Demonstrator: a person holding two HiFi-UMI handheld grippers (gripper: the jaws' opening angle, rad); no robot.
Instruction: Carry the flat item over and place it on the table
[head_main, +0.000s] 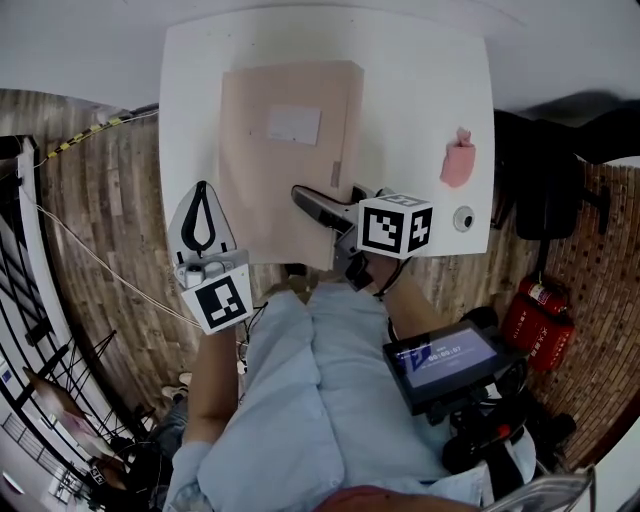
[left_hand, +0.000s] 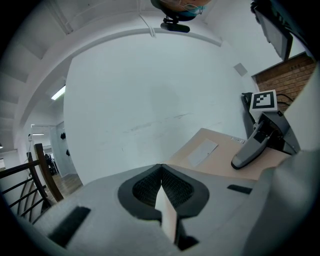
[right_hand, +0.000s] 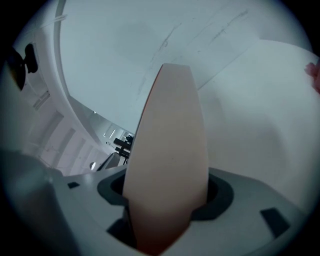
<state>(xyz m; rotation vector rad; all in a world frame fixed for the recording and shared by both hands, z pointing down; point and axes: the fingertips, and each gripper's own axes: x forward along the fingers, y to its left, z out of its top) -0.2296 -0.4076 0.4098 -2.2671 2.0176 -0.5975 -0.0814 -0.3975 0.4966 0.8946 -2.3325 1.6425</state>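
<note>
- Table (head_main: 420, 80): white, fills the upper centre of the head view.
- Folder (head_main: 285, 160): beige and flat, lying on the table left of centre. A white label (head_main: 293, 124) sits on its upper half. Its near edge reaches the table's near edge at mid-frame. In my left gripper view, the folder (left_hand: 215, 150) shows at right of centre.
- My right gripper (head_main: 303, 196): at the folder's lower right corner, one grey finger (head_main: 320, 207) lying on top of the sheet. In my right gripper view, the folder (right_hand: 170, 175) stands edge-on between my pads and fills the gap, so these fingers (right_hand: 167, 189) are clamped on it.
- My left gripper (head_main: 203, 188): at the table's lower left, beside the folder and not touching it. My fingertips meet in a closed loop. My left gripper view shows the pads (left_hand: 161, 169) together at the tip; I cannot identify the pale sliver below them.
- Pink item (head_main: 458, 160): on the table's right side, well apart from the folder.
- Small round object (head_main: 463, 219): near the table's lower right corner.
- Fire extinguisher (head_main: 540, 320): red, on the floor at right.
</note>
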